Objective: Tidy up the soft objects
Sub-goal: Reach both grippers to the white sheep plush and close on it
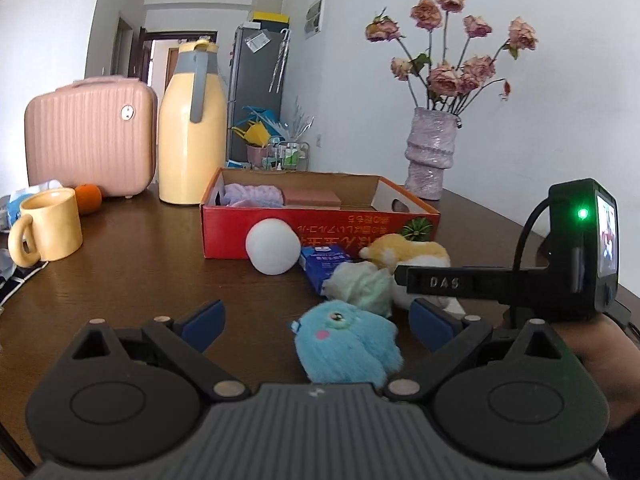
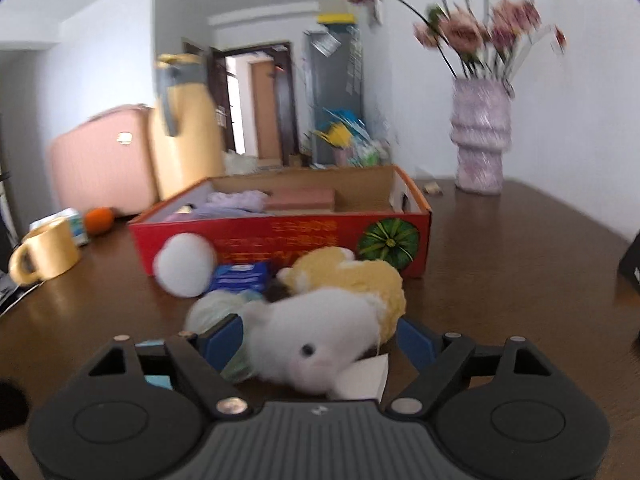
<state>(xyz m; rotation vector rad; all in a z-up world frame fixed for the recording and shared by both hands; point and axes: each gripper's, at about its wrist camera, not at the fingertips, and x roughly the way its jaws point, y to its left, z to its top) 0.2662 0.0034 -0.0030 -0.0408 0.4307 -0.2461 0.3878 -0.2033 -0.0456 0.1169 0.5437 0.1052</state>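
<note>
Both grippers stood wide open: the left gripper (image 1: 316, 320) straddled a blue plush (image 1: 348, 340), the right gripper (image 2: 320, 340) a white plush (image 2: 316, 336), neither pinched. Each grasp awaited closing, then carrying to the red box (image 1: 320, 224) beyond.

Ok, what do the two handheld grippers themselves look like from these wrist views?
Both match: the left gripper and right gripper have a grey ribbed body, black linkage arms with round silver pivots, and blue pads on the fingers. Seen from the left wrist, the right gripper carries a black camera with a green light, a small screen, a black cable and "DAS" lettering on its black finger.
</note>
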